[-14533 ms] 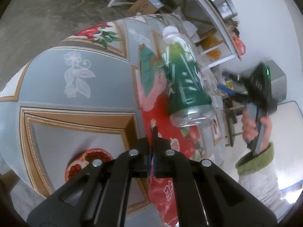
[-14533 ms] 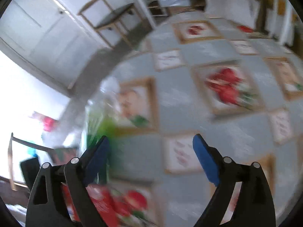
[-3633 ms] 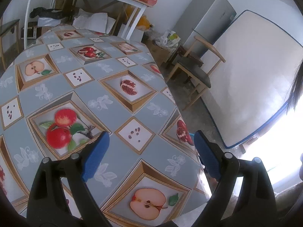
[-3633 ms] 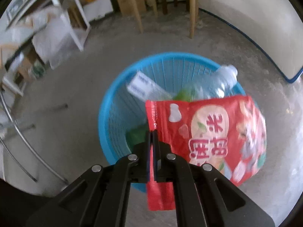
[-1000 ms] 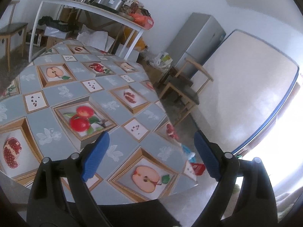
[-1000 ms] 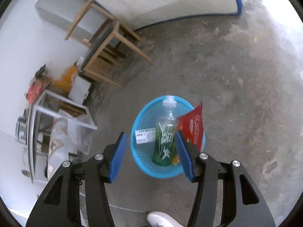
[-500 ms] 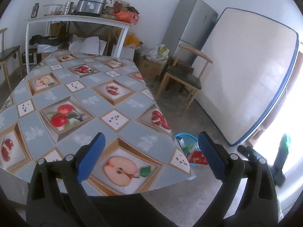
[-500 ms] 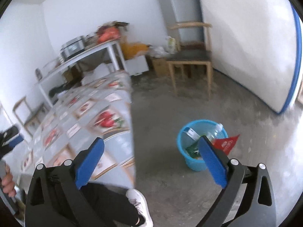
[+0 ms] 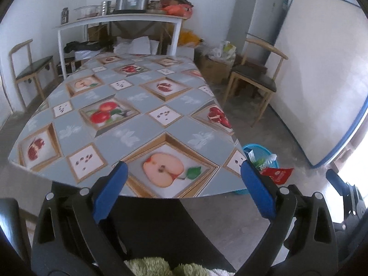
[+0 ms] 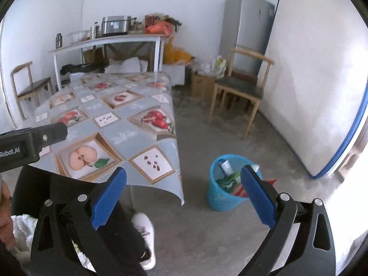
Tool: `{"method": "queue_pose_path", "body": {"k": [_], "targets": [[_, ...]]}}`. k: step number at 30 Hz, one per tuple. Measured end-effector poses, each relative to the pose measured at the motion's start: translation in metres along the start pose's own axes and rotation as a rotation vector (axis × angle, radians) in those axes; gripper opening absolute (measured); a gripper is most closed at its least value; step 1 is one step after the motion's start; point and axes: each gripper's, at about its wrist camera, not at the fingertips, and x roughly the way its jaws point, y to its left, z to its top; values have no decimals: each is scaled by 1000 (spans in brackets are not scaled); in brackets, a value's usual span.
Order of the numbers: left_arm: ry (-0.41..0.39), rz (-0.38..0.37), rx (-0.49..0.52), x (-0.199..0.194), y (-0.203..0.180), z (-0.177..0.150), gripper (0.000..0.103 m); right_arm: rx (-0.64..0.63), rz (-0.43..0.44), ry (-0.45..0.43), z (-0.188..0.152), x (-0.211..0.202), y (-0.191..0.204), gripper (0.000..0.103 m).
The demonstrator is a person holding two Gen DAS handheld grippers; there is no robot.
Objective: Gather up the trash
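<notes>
On the floor, just beside the tabletop's near corner: blue basket [image 10: 222,197] standing upright on bare concrete, holding the collected trash.

Basket contents: red snack bag [image 9: 277,175] poking out over the rim on the side toward the mattress; green-labelled plastic bottle [image 10: 227,182] lying inside with its cap end up; white carton [image 10: 226,166] against the far wall of the basket. Possibly more beneath, hard to tell at this distance.

Left gripper [image 9: 184,188]: jaws spread wide, blue pads well apart, nothing between them; held above the lap, aimed across the tabletop.

Right gripper [image 10: 181,194]: jaws likewise spread wide and gripping nothing; aimed at the floor between tabletop and basket, right blue pad overlapping the basket in view.

Tabletop [image 9: 128,105]: covered by a grey oilcloth printed with framed apples, pomegranates and seeds.

Behind the tabletop: white shelf table [image 10: 105,40] against the wall, carrying a metal cooker, jars and an orange bag.

At the right wall: wooden chair [image 10: 239,87] with dark seat, grey fridge [image 10: 246,30] behind it, white mattress [image 10: 317,80] with blue edging leaning upright.

At the left wall: second wooden chair [image 9: 30,69].

Near bottom edge: white shoe [image 10: 143,230] on the floor, dark trousers, green fleece cuff [image 9: 161,266].
</notes>
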Motion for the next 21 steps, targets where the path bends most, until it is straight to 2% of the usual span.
{"method": "queue_pose_path", "body": {"k": [4, 9, 21], "targets": [[-12, 14, -37, -9, 8, 2, 94, 47, 8, -32, 4, -10, -4, 97], [-31, 23, -79, -16, 13, 2, 94, 60, 0, -12, 7, -10, -6, 96], [84, 99, -12, 6, 0, -10, 94, 69, -21, 105, -3, 12, -10, 97]]}}
